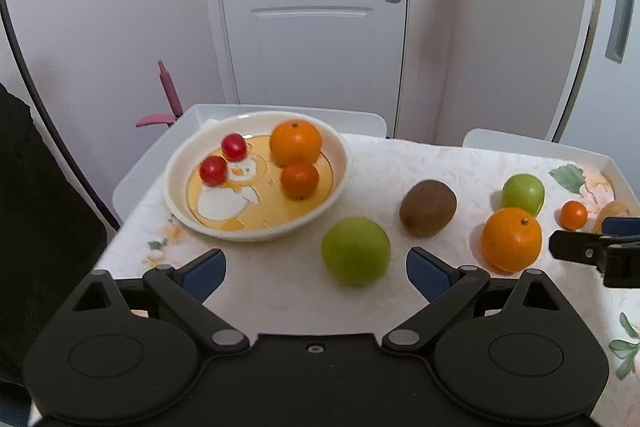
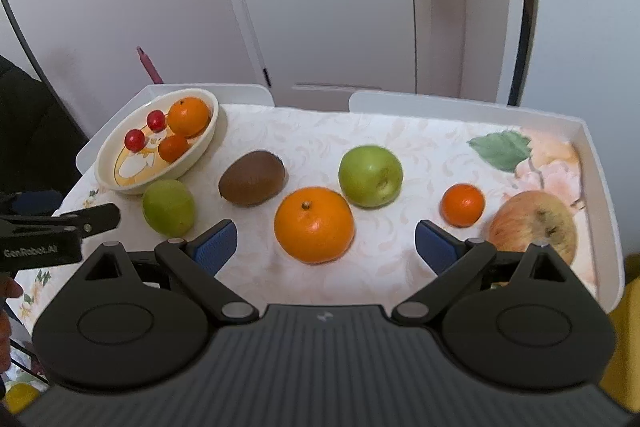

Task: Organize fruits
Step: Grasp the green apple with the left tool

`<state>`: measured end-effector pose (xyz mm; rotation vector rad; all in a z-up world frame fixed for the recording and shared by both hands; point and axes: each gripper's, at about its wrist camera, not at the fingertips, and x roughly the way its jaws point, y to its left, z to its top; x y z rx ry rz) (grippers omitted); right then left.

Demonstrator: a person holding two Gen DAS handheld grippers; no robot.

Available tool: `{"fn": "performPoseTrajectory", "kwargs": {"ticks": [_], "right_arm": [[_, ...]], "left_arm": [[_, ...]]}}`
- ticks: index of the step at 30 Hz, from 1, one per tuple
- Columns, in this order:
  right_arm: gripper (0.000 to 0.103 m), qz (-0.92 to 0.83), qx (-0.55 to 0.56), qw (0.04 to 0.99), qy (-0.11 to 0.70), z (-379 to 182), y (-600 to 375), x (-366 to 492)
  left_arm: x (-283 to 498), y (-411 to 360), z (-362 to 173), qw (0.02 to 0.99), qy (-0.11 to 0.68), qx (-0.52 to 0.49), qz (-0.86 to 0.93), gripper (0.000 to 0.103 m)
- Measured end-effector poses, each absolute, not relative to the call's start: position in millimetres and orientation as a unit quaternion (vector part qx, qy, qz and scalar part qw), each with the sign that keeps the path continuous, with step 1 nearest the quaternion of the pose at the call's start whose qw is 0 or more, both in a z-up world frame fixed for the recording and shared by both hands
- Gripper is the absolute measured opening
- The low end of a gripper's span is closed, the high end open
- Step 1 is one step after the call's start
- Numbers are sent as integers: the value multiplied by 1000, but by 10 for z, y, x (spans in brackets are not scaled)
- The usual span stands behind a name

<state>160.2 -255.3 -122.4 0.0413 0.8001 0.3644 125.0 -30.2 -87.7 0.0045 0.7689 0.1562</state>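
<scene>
Bowl (image 1: 176,163): holds two oranges and two cherry tomatoes; set at the worktop's (image 2: 400,131) far left.
Loose fruit on worktop: green fruit (image 1: 355,251), kiwi (image 1: 428,207), large orange (image 2: 314,225), green apple (image 2: 370,175), small orange (image 2: 463,205), red-yellow apple (image 2: 532,223).
Left gripper (image 1: 316,273): jaws spread wide, nothing held, green fruit just ahead.
Right gripper (image 2: 326,245): jaws spread wide, nothing held, large orange between them.
Step judged: collection into bowl, part done. Next move: closure around a fruit without rolling it.
Writing: "GenRobot.AI" read on left gripper's side.
</scene>
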Motion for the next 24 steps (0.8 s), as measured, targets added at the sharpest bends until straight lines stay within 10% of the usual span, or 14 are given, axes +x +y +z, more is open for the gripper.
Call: {"fn": "performPoseTrajectory", "kwargs": {"ticks": [24], "right_arm": [[103, 195, 66, 895, 395, -1648, -2581, 1827]], "left_arm": [[1778, -473, -1463, 918, 393, 26, 55, 61]]}}
